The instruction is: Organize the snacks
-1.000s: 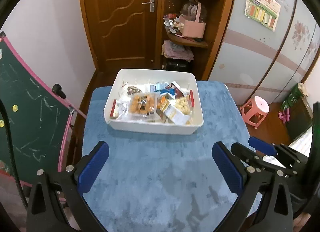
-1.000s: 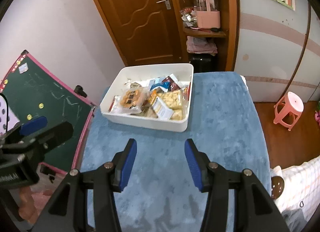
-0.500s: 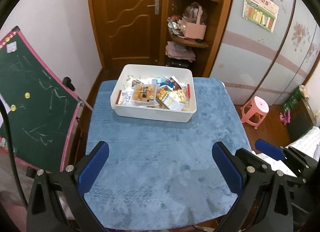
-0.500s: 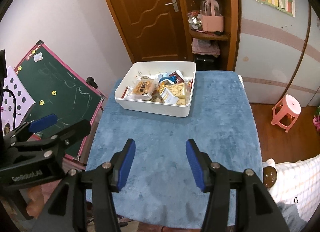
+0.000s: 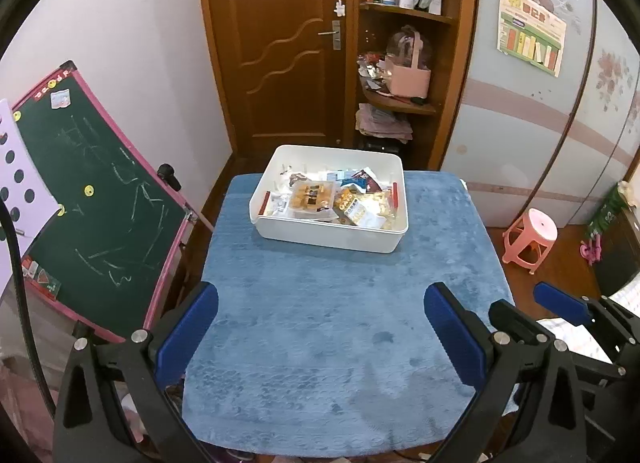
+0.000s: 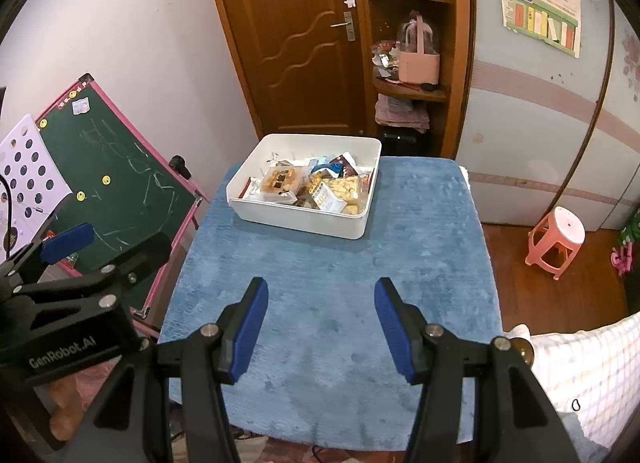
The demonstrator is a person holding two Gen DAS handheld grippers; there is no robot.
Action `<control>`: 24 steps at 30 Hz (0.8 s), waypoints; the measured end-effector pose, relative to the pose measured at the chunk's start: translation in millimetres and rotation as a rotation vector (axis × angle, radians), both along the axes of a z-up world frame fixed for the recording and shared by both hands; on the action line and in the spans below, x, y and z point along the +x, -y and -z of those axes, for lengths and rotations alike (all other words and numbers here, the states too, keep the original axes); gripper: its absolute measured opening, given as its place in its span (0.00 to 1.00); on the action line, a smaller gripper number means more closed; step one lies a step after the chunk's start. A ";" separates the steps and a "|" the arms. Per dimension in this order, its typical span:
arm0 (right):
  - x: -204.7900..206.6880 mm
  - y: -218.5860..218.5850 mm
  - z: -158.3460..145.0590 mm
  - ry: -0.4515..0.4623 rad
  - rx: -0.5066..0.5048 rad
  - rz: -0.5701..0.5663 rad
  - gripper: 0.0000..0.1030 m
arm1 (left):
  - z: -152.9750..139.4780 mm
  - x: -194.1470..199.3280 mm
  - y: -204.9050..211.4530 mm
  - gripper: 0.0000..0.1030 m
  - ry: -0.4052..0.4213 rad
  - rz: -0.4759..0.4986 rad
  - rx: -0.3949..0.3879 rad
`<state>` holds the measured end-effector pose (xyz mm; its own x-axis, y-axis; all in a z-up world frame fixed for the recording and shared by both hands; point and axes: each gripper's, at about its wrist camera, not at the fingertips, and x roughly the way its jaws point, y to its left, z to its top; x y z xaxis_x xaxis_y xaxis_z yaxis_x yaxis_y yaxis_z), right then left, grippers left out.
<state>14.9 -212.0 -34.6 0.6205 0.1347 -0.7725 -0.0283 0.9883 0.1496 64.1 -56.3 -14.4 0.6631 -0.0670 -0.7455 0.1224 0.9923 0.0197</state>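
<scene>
As both wrist views now take in the whole blue plush-covered worktop (image 5: 344,327) down to its near edge, where a second ago the white rectangular plastic bin (image 5: 332,237) filled the upper middle of each view, both claws have drawn back and up from it. Left claw (image 5: 320,337): jaws spread wide, nothing between them, hanging over the near part of the worktop. Right claw (image 6: 320,329): jaws parted, narrower than the left, also empty, over the near edge. Assorted packaged snacks (image 5: 336,201) all lie inside the bin, heaped loosely; none shows on the bare cloth. Bin sits at the far side of the worktop, toward the left, well apart from both claws. Green chalkboard with pink frame (image 5: 92,199) leans at the left; pink plastic stool (image 5: 530,237) stands on the floor at the right.

Judgement: retreat with empty claws and every packet binned reads as the task done or all but done.
</scene>
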 end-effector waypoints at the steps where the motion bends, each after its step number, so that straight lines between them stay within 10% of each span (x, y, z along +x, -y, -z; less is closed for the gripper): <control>1: -0.9 0.9 0.4 -0.002 0.000 0.002 0.55 | 0.6 -0.6 -1.0 0.99 -0.003 -0.006 0.002; 24: -12.8 12.0 -4.0 0.020 0.047 0.034 0.55 | 7.1 -8.3 2.0 0.99 -0.036 -0.005 0.019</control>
<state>2.1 -224.0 -30.6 0.6405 0.1492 -0.7533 0.0018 0.9806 0.1958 55.8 -58.3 -21.5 0.6360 -0.0495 -0.7701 0.1181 0.9924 0.0337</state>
